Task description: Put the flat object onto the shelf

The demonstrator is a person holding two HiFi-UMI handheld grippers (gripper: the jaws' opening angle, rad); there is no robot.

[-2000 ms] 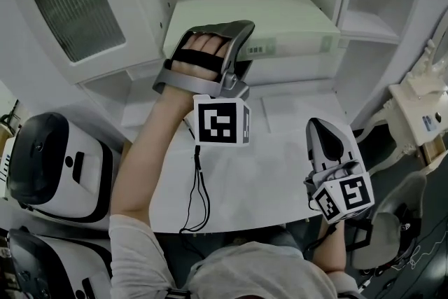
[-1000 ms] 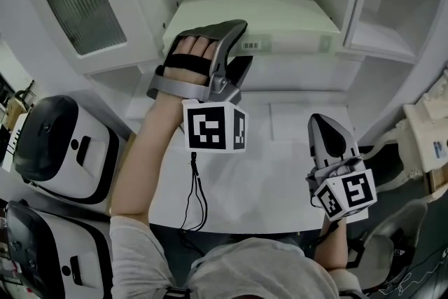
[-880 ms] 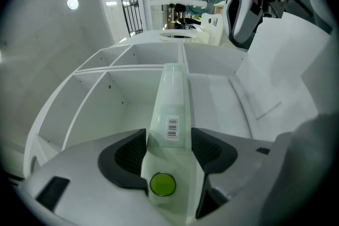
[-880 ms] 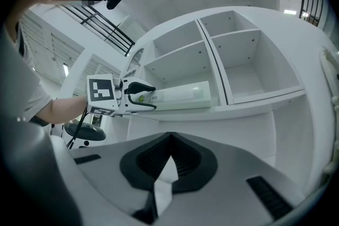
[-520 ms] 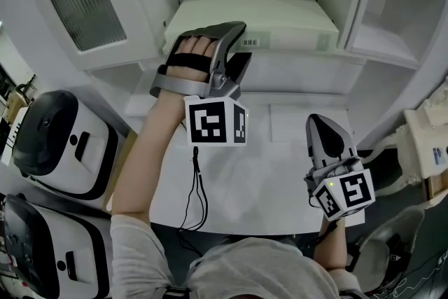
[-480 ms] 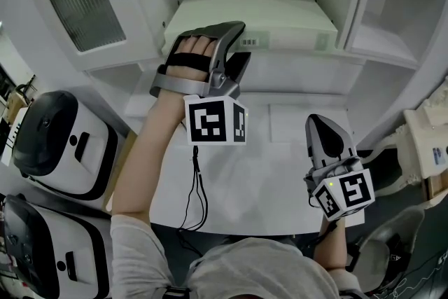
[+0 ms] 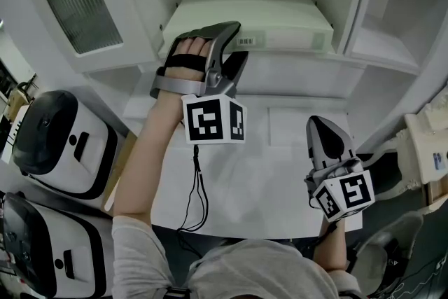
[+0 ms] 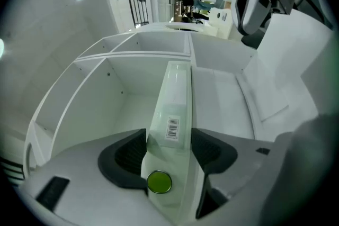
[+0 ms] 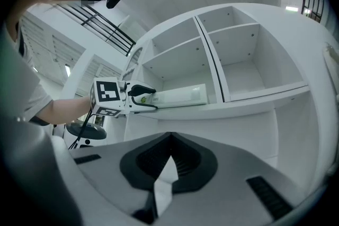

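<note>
Left gripper view: the left tool (image 8: 168, 139) grips the box (image 8: 177, 92) across its thickness; the box lies on the shelf (image 9: 254, 100), near the front lip. The right tool (image 7: 323, 129) is closed and empty over the tabletop (image 7: 280, 171). If the pads drag on withdrawal, the box may slide off.

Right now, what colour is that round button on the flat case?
Bright green button on a pale flat case; clearest in the left gripper view.
</note>
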